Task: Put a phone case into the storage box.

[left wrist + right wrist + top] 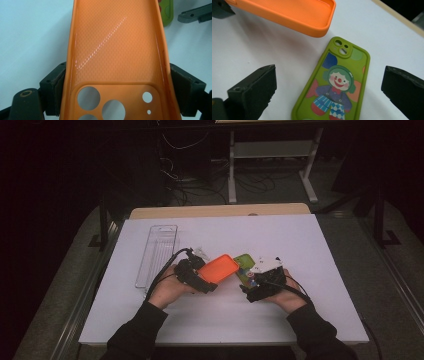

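Covering most of the centre of the high view, the white table (300,245) carries a clear plastic tray (157,255) at its centre-left, set aside well apart from the work. Just right of it, the left gripper (210,282) clamps the orange phone case (117,50) by its two long sides, cavity up and raised off the table, probably ready to receive a phone. The right gripper (329,92) hangs with jaws wide over the green clown case (337,85) lying flat at lower centre of its view, seemingly lining up to grasp it; no readable writing appears.
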`<state>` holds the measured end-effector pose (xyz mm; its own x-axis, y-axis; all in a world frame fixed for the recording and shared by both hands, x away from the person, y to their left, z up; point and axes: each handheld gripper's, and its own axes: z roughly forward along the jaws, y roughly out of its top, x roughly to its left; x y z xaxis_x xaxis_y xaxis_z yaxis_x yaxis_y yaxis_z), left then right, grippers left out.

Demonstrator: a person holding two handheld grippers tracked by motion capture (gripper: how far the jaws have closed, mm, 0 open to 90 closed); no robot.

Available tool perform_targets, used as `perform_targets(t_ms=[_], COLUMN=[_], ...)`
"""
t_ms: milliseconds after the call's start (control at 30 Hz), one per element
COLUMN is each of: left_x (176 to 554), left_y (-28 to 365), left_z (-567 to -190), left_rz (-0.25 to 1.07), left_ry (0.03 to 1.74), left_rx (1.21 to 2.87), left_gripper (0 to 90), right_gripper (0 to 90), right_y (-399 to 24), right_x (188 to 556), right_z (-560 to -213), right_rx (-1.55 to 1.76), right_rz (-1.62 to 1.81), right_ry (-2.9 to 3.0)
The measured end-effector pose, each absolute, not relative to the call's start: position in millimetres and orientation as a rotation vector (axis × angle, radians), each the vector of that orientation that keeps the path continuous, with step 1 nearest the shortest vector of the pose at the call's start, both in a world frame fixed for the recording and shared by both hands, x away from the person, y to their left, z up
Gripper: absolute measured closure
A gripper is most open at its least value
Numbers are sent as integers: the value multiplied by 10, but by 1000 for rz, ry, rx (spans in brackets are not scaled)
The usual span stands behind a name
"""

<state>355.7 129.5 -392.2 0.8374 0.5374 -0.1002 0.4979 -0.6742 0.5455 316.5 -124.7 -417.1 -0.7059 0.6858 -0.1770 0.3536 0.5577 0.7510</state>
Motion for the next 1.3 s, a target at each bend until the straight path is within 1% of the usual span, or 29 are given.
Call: perform_targets(t_ms=[667,867,933,1100,1133,1300], left_x=[3558,3560,3541,3535,3546,3541], left_y=[1293,1296,1274,1264,1278,1278], left_z=[-3923,-3919,-3938,-3950,-3938,-3931], left_rz=[102,98,96,94,98,98], left_ry=[727,715,754,763,737,735], left_rx=[2468,2482,2438,2417,2446,2454], left_gripper=[158,158,158,158,158,158], right_gripper=[0,0,0,0,0,0], right_y=[-1159,-1141,-1135,-1113,-1101,-1069], right_x=[3073,3051,3042,3021,3007,2985], right_z=[-4194,-4203,-4205,-4208,-4207,-4219], right_rx=[533,489,452,397,375,336], right_rz=[808,779,766,721,708,693], right_ry=[2276,2263,2253,2226,2212,2188])
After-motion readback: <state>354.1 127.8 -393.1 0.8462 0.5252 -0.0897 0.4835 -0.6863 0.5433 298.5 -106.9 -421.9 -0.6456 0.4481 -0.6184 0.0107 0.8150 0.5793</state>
